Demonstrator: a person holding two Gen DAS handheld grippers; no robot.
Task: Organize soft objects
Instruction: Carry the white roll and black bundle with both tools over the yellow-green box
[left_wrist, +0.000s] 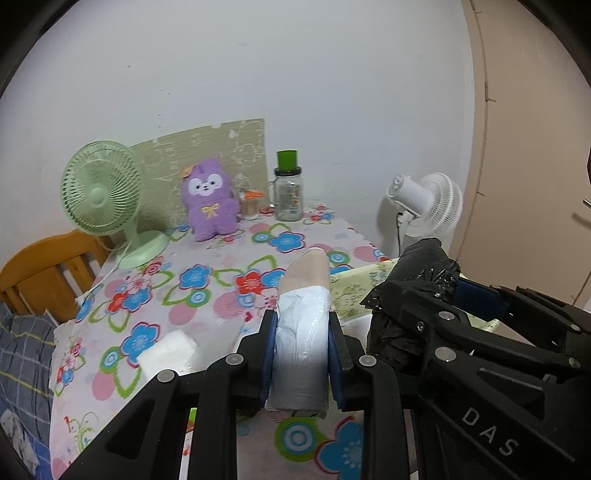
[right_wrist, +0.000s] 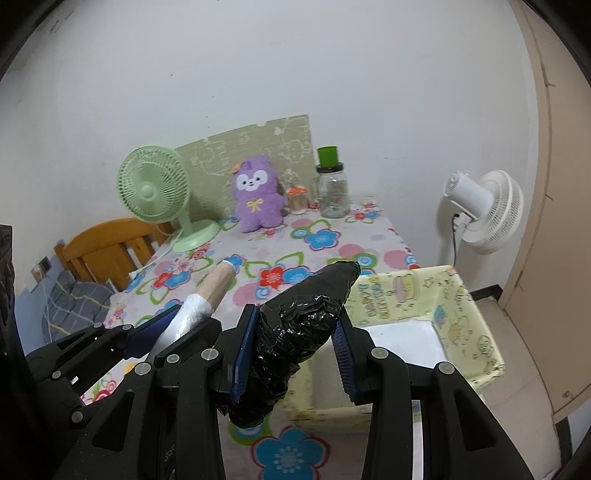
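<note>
Above the flowered surface (right_wrist: 332, 240), beside yellow fabric bin (right_wrist: 476, 314). Black bag roll (right_wrist: 295, 325) in half-open right gripper (right_wrist: 291, 350) jaws; white bag roll (left_wrist: 301, 343) pinched in left gripper (left_wrist: 301, 354). Light, squashy, slippery; best gripped mid-roll.

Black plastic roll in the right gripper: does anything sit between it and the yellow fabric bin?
Nothing visible does. The black plastic roll, held in the right gripper, points toward the yellow fabric bin, which is open-topped just beyond it. The left gripper with its white roll is off to the other side.
</note>
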